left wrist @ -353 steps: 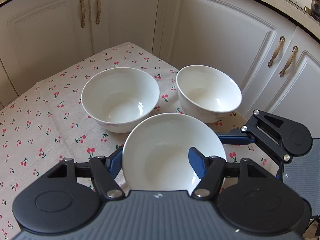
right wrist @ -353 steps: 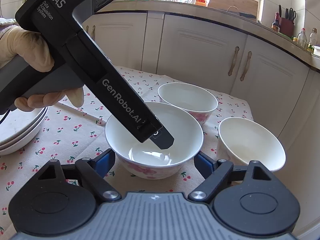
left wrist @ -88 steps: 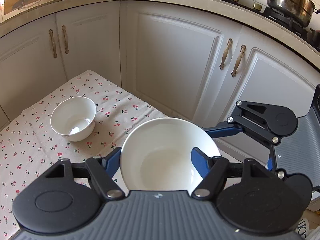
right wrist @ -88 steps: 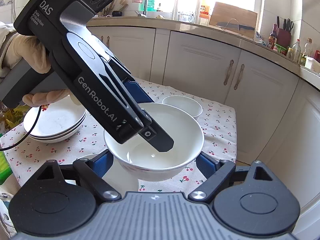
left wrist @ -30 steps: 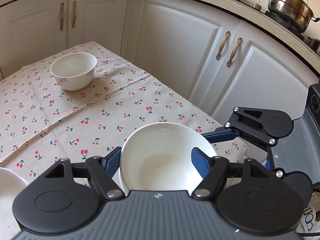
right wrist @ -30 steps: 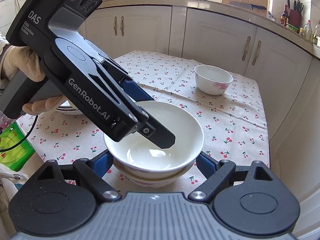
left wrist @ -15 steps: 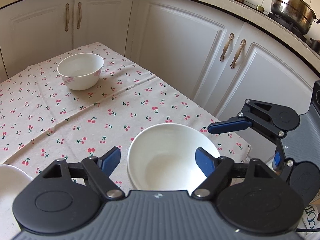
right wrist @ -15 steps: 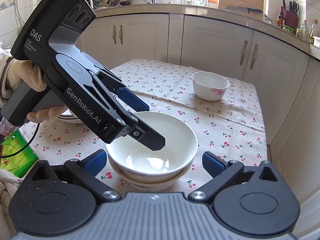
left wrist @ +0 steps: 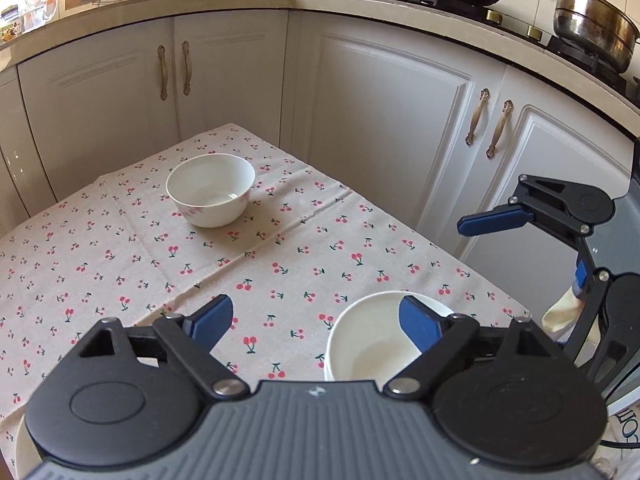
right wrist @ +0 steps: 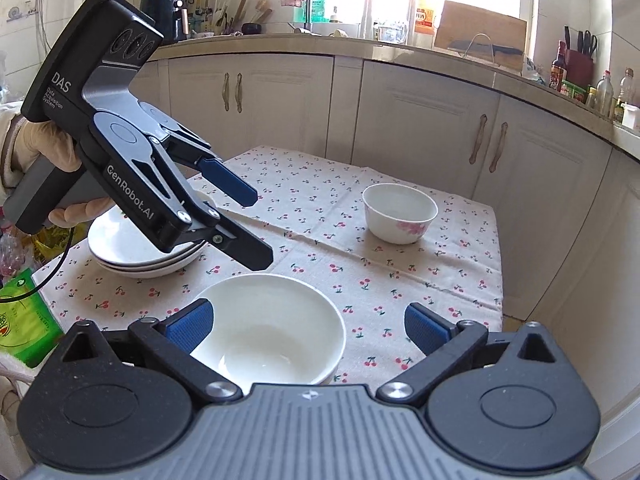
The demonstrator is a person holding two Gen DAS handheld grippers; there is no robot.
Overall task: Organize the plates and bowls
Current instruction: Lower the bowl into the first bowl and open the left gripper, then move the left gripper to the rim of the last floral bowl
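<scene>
The left tool (right wrist: 262,228), seen from the right wrist camera, has white words on its black body. Up at the top it says "DAS". Just under that are three tiny lines that say "Data Acquisition System". Lower down, along the side of its arm, it says "GenRobot.AI". A green packet (right wrist: 22,320) at the left edge has marks on it, but they are too small to read. The bottles (right wrist: 606,94) far away by the wall have labels too, and those are too blurry to read.
</scene>
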